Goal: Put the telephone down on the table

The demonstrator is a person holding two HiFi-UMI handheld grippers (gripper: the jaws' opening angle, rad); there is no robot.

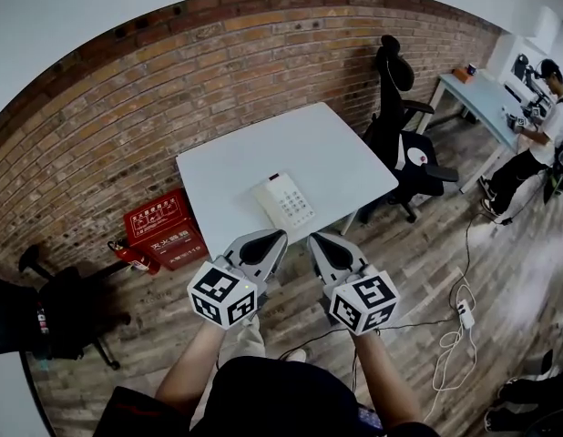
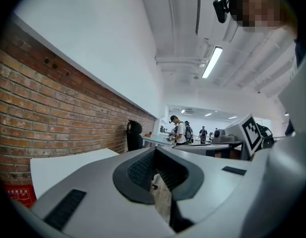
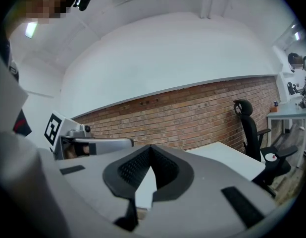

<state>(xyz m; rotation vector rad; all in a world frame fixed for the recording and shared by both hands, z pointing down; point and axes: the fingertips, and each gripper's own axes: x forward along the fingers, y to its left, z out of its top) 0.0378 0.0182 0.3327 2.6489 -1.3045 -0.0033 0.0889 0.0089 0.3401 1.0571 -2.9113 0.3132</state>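
Observation:
A white telephone [image 1: 284, 200] with a keypad lies flat on the white table [image 1: 318, 144], near its front edge. My left gripper [image 1: 280, 237] and my right gripper [image 1: 312, 238] hang side by side just in front of that edge, below the telephone in the head view, and apart from it. Both are shut with nothing between the jaws. In the left gripper view the left gripper [image 2: 154, 150] points level past the table top [image 2: 64, 166]. The right gripper [image 3: 151, 148] in its own view points level toward the table [image 3: 227, 157] and the brick wall. The telephone is hidden in both gripper views.
A brick wall [image 1: 172, 89] runs behind the table. A red crate [image 1: 163, 228] stands on the floor at the table's left. A black office chair [image 1: 400, 144] stands at its right. Cables and a power strip [image 1: 464, 315] lie on the wooden floor. A person [image 1: 537, 135] sits at a far desk.

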